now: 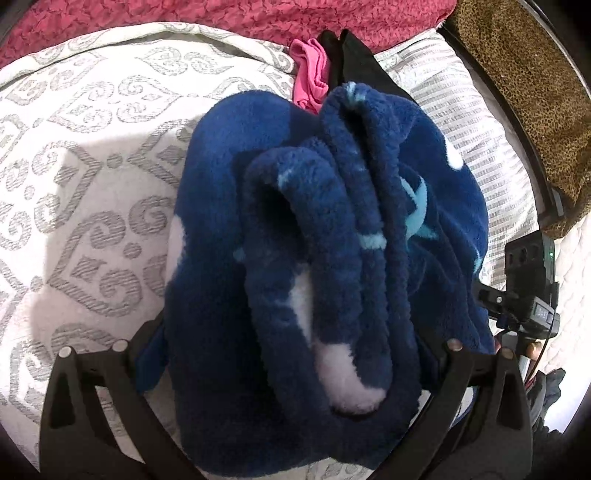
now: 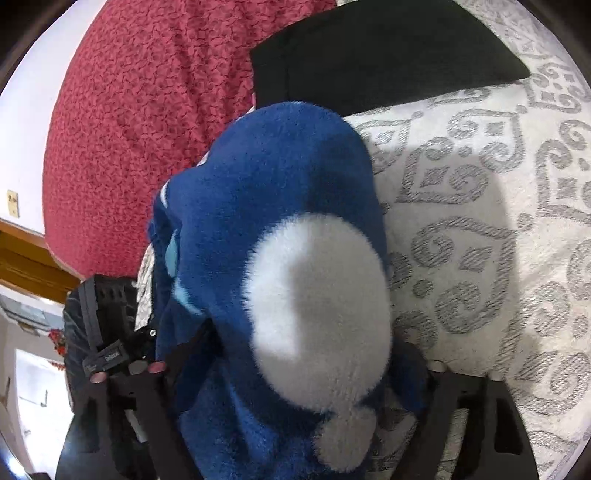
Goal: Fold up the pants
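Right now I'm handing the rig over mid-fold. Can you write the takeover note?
Left gripper: shut on the blue fleece pants, bunched in several layers.
Right gripper: also shut on the pants, white spot facing the camera.
Pants are gathered up over the patterned bedspread, not lying flat.
Nearby: pink garment, black garment, red blanket.
Left: lay the pants down, smooth them, finish the fold.

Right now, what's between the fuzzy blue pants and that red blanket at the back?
In the left wrist view, a pink garment and a black garment lie between the blue fleece pants and the red blanket, on the patterned bedspread.
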Motion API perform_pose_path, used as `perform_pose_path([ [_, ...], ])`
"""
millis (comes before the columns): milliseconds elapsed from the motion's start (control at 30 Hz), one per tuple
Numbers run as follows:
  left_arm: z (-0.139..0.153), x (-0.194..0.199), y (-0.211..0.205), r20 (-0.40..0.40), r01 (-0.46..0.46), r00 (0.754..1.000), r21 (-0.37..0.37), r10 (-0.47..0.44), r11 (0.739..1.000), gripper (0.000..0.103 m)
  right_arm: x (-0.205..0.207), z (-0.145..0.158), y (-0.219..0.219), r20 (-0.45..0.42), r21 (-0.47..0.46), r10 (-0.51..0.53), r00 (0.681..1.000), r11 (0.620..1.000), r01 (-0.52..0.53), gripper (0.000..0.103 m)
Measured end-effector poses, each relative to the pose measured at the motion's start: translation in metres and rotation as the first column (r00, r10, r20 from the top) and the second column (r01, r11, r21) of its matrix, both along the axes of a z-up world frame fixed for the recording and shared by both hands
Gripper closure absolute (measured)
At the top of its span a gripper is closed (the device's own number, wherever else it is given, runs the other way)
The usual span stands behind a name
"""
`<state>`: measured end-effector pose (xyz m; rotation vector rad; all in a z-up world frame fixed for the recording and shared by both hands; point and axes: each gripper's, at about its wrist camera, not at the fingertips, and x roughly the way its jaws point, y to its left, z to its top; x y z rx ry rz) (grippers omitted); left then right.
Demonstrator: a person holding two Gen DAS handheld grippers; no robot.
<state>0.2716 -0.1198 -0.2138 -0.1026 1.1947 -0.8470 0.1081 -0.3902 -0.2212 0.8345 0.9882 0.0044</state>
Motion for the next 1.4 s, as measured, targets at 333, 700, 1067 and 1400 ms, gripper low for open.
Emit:
perform_pose_path([
  [333, 0.035, -0.027, -0.003, 0.151, 0.033, 0.988, -0.013, -0.03, 0.999, 0.041, -0.008, 0.045, 0.019, 0.097, -0.132, 0.019, 0.995, 0.991, -0.006, 0.056],
  [700, 0.137, -0.058, -0.037, 0.318, 0.091, 0.946, -0.082, -0.06, 0.993, 0.041, -0.039, 0.148, 0.005, 0.237, -0.274, 0.02, 0.971, 0.961, 0.047, 0.056],
  [1067, 0.227, -0.037, -0.13, 0.477, 0.153, 0.869, -0.01, -0.13, 0.988, 0.041, -0.03, 0.236, -0.075, 0.331, -0.344, 0.019, 0.943, 0.934, 0.101, 0.054],
  [1400, 0.225, 0.035, -0.204, 0.521, 0.095, 0.844, 0.087, -0.127, 0.992, 0.041, 0.044, 0.215, -0.151, 0.365, -0.309, -0.02, 0.931, 0.94, 0.142, 0.054],
])
